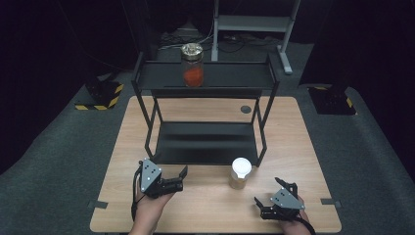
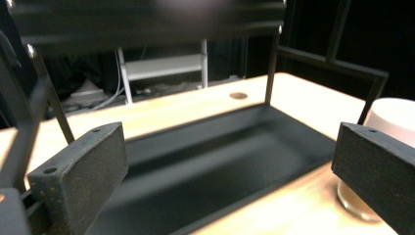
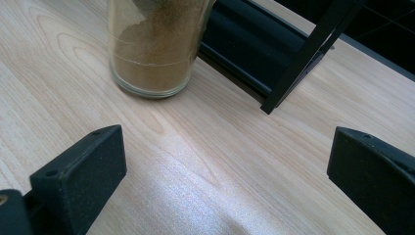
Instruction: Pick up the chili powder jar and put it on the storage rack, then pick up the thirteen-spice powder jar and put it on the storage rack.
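Both grippers, L (image 1: 172, 177) & R (image 1: 274, 195), rest low at near table (image 1: 205, 205) edge, jaws spread wide, holding nothing. Jar (image 1: 240, 173) w/ white lid, brown powder, stands upright just outside rack (image 1: 205, 147) front, between the two, nearer R: probably next pick. Red-filled jar (image 1: 192, 64) sits on top shelf

Dim room, glare on table (image 3: 205, 161), blurred shelf.

Light wood table (image 1: 205, 205) carries a black two-tier shelf (image 1: 205, 142) toward its far side. White-lidded jar of brown powder (image 1: 239, 174) stands on the table just off the shelf's front right corner. Red-filled jar (image 1: 192, 65) stands on the top tier.
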